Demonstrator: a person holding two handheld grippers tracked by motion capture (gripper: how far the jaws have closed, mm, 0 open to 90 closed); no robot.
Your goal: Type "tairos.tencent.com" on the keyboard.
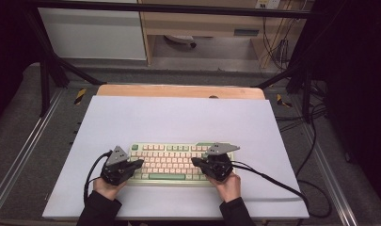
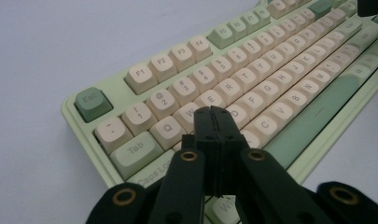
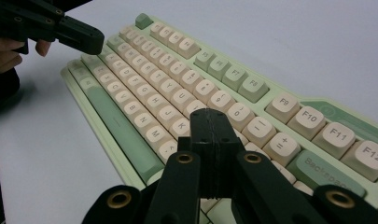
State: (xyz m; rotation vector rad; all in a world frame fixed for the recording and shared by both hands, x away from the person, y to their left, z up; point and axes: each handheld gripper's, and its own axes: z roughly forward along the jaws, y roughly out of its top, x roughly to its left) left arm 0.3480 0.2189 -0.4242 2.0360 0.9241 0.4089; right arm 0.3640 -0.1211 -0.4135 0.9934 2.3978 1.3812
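Note:
A pale green keyboard point(image 1: 171, 162) with cream keys and a green space bar lies on the white table, near the front edge. My left gripper point(image 1: 140, 163) hovers over the keyboard's left end, shut with nothing between its jaws; in the left gripper view its tips point(image 2: 213, 113) hang above the keys point(image 2: 196, 100) near the W. My right gripper point(image 1: 194, 161) is over the keyboard's right half, also shut and empty; in the right gripper view its tips point(image 3: 209, 116) are above the letter keys near the K. The left gripper point(image 3: 86, 39) appears there at the far upper left.
The white table top point(image 1: 178, 117) extends wide behind and beside the keyboard. A wooden board edge point(image 1: 178, 91) runs along the back. Black cables point(image 1: 282, 186) trail from both grippers over the table's front right and left. Dark frame bars stand around the table.

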